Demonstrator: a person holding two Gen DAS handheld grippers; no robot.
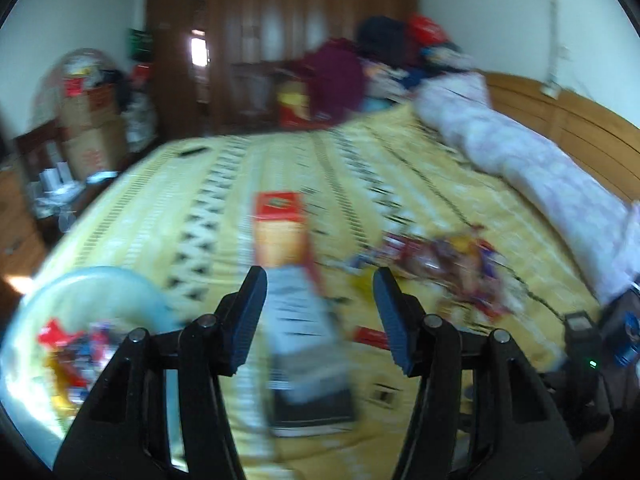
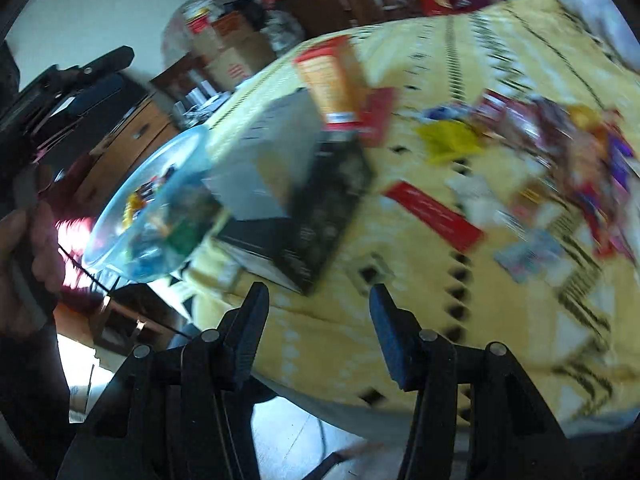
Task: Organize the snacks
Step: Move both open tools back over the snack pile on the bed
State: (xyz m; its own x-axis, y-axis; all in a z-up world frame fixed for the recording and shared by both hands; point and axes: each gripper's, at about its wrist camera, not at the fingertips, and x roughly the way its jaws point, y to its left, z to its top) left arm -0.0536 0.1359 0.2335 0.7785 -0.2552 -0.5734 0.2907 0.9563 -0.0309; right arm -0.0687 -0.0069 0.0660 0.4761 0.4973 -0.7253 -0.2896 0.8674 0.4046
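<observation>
Both views are motion-blurred. A clear bowl [image 1: 100, 280] [image 2: 132, 184] holding several wrapped snacks sits at the bed's near left edge. A grey and black box [image 1: 308, 356] [image 2: 288, 184] lies beside it, with a red and orange box [image 1: 280, 232] [image 2: 332, 80] beyond. Loose snack packets [image 1: 448, 268] [image 2: 560, 152] are scattered to the right, with a flat red packet [image 2: 434, 210] nearer. My left gripper [image 1: 320, 296] hangs open above the grey box, nothing between its fingers. My right gripper [image 2: 318, 312] is open and empty over the bed's edge.
The yellow patterned bedspread [image 1: 400, 168] [image 2: 460, 320] covers the bed. A pale rolled quilt [image 1: 540, 168] lies along the wooden headboard. Clothes are piled at the far end [image 1: 344, 68]. Cardboard boxes [image 1: 88, 128] stand at the left. A hand [image 2: 28, 264] holds the other gripper's handle.
</observation>
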